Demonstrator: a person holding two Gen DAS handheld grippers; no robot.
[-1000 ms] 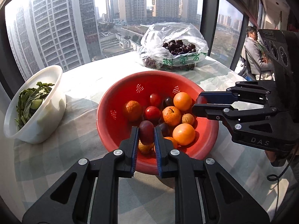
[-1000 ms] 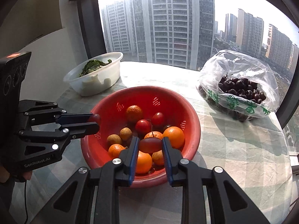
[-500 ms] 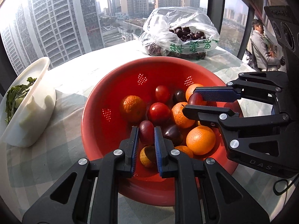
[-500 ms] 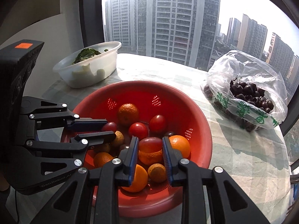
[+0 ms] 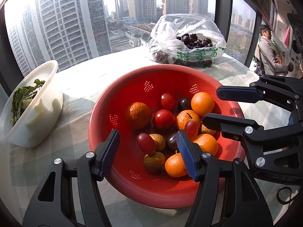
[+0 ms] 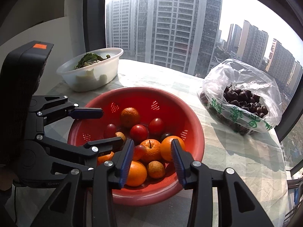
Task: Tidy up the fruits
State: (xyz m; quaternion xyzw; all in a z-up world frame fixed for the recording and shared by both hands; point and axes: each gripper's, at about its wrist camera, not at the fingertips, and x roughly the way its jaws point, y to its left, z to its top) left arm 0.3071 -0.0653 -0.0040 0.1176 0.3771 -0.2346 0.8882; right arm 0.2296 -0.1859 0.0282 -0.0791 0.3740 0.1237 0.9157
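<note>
Broadly, a table (image 5: pixel 79 98) under a pale checked cloth stands against a big window facing tower blocks. At its middle sits the red colander (image 5: pixel 117 98), the task's fruit heaped in its bottom: oranges (image 5: pixel 202 103), red tomatoes (image 5: pixel 163 119), dark plums (image 5: pixel 184 103) and small brownish fruits (image 5: pixel 158 141). Left of it in the left wrist view stands a white bowl (image 5: pixel 55 102) with leafy greens (image 5: pixel 20 98). Beyond the colander, by the window, lies a clear plastic bag (image 5: pixel 189 30) holding dark cherries (image 5: pixel 195 40). A person (image 5: pixel 269 56) in grey shows at the far right edge of that view.

Both grippers hang over the colander's near rim, pointing down into it. The left gripper (image 5: pixel 147 152) has its jaws opening, already well apart; a small dark red fruit (image 5: pixel 146 143) lies among the others between its pads, and neither pad touches it. The right gripper (image 6: pixel 152 159) has its jaws opening too, less wide; below the gap sit an orange with a stem (image 6: pixel 150 150) and a small reddish fruit (image 6: pixel 139 151) just beside the left pad. It grips nothing.
</note>
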